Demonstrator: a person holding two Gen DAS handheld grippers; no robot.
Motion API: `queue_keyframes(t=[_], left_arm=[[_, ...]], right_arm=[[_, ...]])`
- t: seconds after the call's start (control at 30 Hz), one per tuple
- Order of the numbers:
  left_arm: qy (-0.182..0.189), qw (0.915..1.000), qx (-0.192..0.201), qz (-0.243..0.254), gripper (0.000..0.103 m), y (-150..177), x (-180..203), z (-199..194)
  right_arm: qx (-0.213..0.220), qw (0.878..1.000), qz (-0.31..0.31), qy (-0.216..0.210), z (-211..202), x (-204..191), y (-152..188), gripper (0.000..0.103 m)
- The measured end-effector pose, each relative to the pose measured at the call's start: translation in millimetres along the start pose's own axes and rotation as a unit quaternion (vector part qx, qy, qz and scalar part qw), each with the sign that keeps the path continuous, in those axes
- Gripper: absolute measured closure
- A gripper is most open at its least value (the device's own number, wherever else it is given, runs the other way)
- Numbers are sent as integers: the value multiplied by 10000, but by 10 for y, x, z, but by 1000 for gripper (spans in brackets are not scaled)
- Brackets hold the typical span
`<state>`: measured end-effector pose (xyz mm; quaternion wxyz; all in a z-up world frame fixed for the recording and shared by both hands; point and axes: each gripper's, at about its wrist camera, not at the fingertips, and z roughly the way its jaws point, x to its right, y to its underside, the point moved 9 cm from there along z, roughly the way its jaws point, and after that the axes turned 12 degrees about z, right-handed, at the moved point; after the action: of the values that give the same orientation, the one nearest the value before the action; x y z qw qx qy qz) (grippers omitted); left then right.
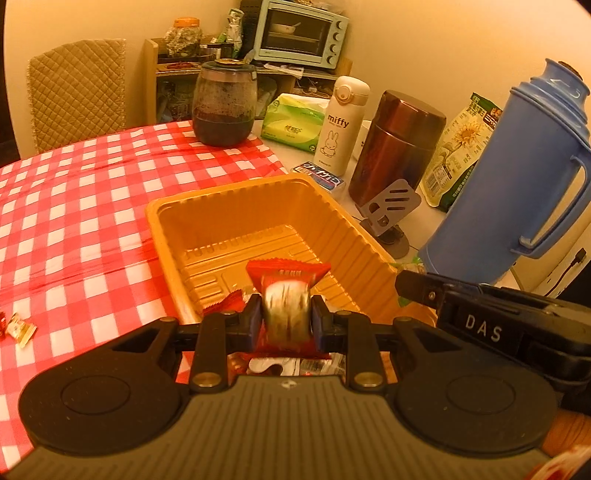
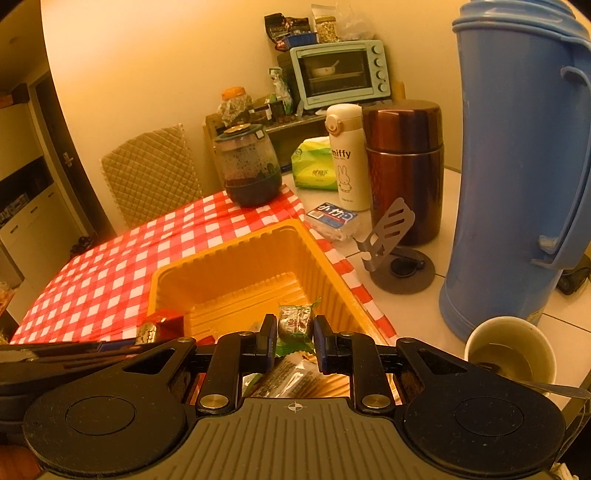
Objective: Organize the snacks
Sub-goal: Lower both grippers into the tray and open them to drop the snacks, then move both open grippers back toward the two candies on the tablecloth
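Warm kitchen light falls on a red-checked worktop (image 1: 92, 192), with a toaster oven (image 1: 301, 31) on a shelf behind.

From the left wrist, I see my left tongs (image 1: 284, 321) over the near end of the orange plastic tray (image 1: 369, 236), with a red-wrapped snack (image 1: 286, 295) between the pads. It looks blurred, and I cannot tell whether the pads grip it or have let go. Another red wrapper (image 1: 225, 301) already lies in the tray. A small gold-wrapped candy (image 1: 20, 329) sits out on the cloth at far left, so I judge sorting unfinished. A blue thermos (image 1: 517, 177) stands just right of the tray.

From the right wrist, my right tongs (image 2: 294, 338) are closed on a green-edged snack packet (image 2: 295, 319) over the tray's (image 2: 236, 258) near corner. More wrapped snacks (image 2: 284, 376) lie beneath. A paper cup (image 2: 511, 354) with liquid stands near, worth avoiding.
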<state>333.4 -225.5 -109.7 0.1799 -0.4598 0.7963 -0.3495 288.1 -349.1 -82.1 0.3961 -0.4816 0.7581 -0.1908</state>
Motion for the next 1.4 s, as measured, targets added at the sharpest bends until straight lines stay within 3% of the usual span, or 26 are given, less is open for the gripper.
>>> queue_keyframes(t=[0.03,0.07,0.5,0.6,0.8,0.9,0.93,0.97,1.0,1.07,1.4], left_arm=[[-27,10000,-7,20,58,-5,-9,20],[-83,9999,34,48,55,-11,-21,16],[-353,9990,46,-262,54,228,-318,-226],[-356,9987,98,-337,48,252,-339,-281],[-332,9986,107,-409,47,282,-360,-319],[-333,9984,112,-439,37,303,-380,-349],[-349,9983,120,-441,35,312,-390,-365],[-359,9982,122,-457,35,322,-402,-381],[-374,9981,125,-483,32,335,-418,-402],[-390,9976,144,-546,27,369,-448,-453],[-492,9952,232,-808,22,587,-523,-875]], right_arm=[[-7,10000,15,10,7,8,2,82],[-14,10000,34,16,13,15,4,82],[-119,9999,17,-94,51,-73,79,82],[-140,9998,-24,-147,49,-129,84,82],[-165,9994,-136,-257,55,-235,65,82],[-226,9989,-107,-409,73,-281,52,81],[-236,9988,-54,-429,78,-282,45,80],[-227,9987,3,-446,76,-276,34,72],[-213,9987,43,-469,64,-270,24,57],[-168,9985,111,-511,25,-256,6,45],[-243,9986,424,-224,-336,-81,164,44]])
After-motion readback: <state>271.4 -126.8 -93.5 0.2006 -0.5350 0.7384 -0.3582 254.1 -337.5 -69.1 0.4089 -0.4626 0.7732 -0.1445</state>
